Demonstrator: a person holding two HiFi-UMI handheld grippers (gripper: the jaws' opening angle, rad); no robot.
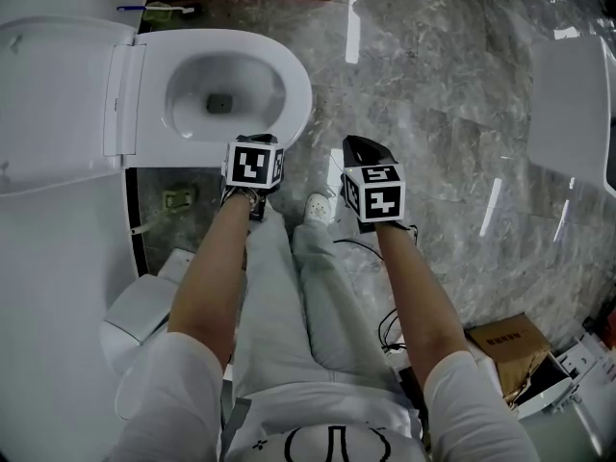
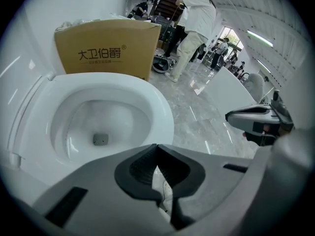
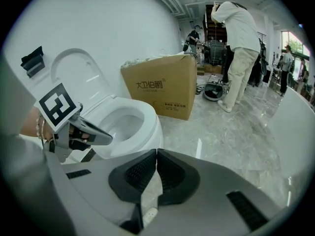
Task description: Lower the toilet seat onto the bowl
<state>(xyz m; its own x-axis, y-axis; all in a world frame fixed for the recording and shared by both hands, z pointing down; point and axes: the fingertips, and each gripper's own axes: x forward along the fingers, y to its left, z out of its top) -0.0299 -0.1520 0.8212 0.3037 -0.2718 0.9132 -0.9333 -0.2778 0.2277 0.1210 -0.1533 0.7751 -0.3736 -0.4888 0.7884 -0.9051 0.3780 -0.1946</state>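
The white toilet seat (image 1: 294,85) lies flat on the bowl (image 1: 207,99), and the lid (image 1: 48,104) stands raised behind it. In the right gripper view the seat (image 3: 150,122) rests on the rim below the upright lid (image 3: 74,77). My left gripper (image 1: 254,142) hovers just off the front rim, shut with nothing between its jaws (image 2: 156,146). My right gripper (image 1: 358,147) hangs over the floor to the right of the bowl, also shut and empty (image 3: 156,151). Each gripper shows in the other's view, the right (image 2: 256,122) and the left (image 3: 106,139).
A brown cardboard box (image 3: 165,90) stands beside the toilet. Another white fixture (image 1: 144,306) sits near my left leg, and a small box (image 1: 510,345) with cables lies at the lower right. A person (image 3: 238,43) stands farther off on the marble floor (image 1: 452,114).
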